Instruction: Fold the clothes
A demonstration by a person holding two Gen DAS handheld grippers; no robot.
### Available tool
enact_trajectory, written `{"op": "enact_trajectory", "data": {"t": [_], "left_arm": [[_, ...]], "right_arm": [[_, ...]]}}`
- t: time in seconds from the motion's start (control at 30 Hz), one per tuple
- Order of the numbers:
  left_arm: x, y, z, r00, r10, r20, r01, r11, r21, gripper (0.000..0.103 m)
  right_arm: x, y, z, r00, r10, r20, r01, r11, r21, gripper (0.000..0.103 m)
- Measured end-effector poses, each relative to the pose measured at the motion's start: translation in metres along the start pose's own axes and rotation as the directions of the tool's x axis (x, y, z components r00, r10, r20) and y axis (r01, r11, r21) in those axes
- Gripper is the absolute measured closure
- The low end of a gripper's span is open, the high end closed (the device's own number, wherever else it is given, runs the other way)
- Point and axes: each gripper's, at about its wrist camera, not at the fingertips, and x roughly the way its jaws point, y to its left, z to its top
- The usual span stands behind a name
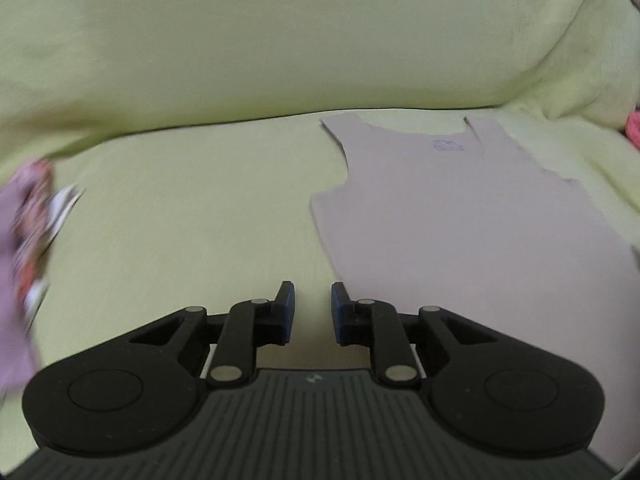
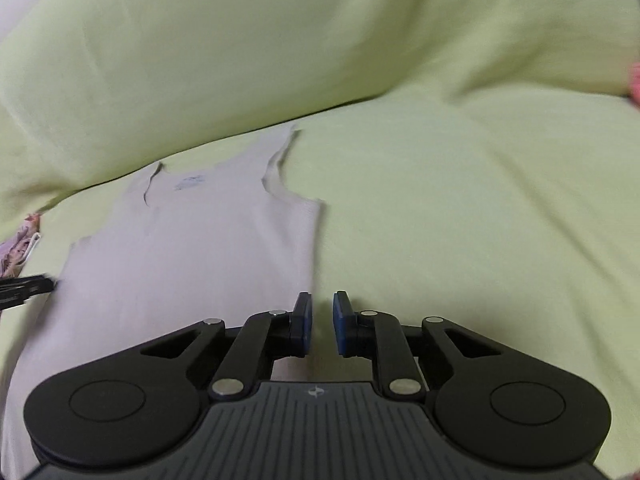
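I am looking at a patterned cloth blurring at far left on the lime sheet. The pale tank top is lying flat between my left gripper and right gripper, both fingers released, grasping nothing. Only the right view is showing the sheet's bare right side.

Patterned cloth at left edge: blurred, cut off, can't ID. Pink thing at right edge mostly out of frame. Tank top hem hidden behind right gripper.

Green sofa (flat tank top)
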Motion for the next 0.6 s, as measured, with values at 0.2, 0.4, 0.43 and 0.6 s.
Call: {"op": "enact_trajectory", "data": {"t": [0.2, 0.4, 0.43, 0.6], "left_arm": [[-0.071, -0.053, -0.050, 1.000, -0.018, 0.000, 0.018, 0.997, 0.071, 0.080], [-0.085, -0.065, -0.100, 0.996, 0.068, -0.052, -0.072, 0.995, -0.068, 0.072], [-0.090, -0.064, -0.106, 0.995, 0.078, -0.063, -0.084, 0.992, -0.098, 0.072], [-0.116, -0.071, -0.118, 0.978, 0.099, -0.182, -0.132, 0.974, -0.181, 0.074]], "right_arm": [[-0.047, 0.036, -0.066, 0.997, 0.079, 0.021, -0.079, 0.996, -0.029, 0.086], [-0.066, 0.025, -0.129, 1.000, -0.005, -0.021, 0.007, 0.998, 0.064, 0.100], [-0.073, 0.021, -0.137, 0.999, -0.007, -0.031, 0.010, 0.996, 0.087, 0.100], [-0.088, 0.017, -0.151, 0.996, -0.044, -0.076, 0.052, 0.994, 0.101, 0.093]]}}
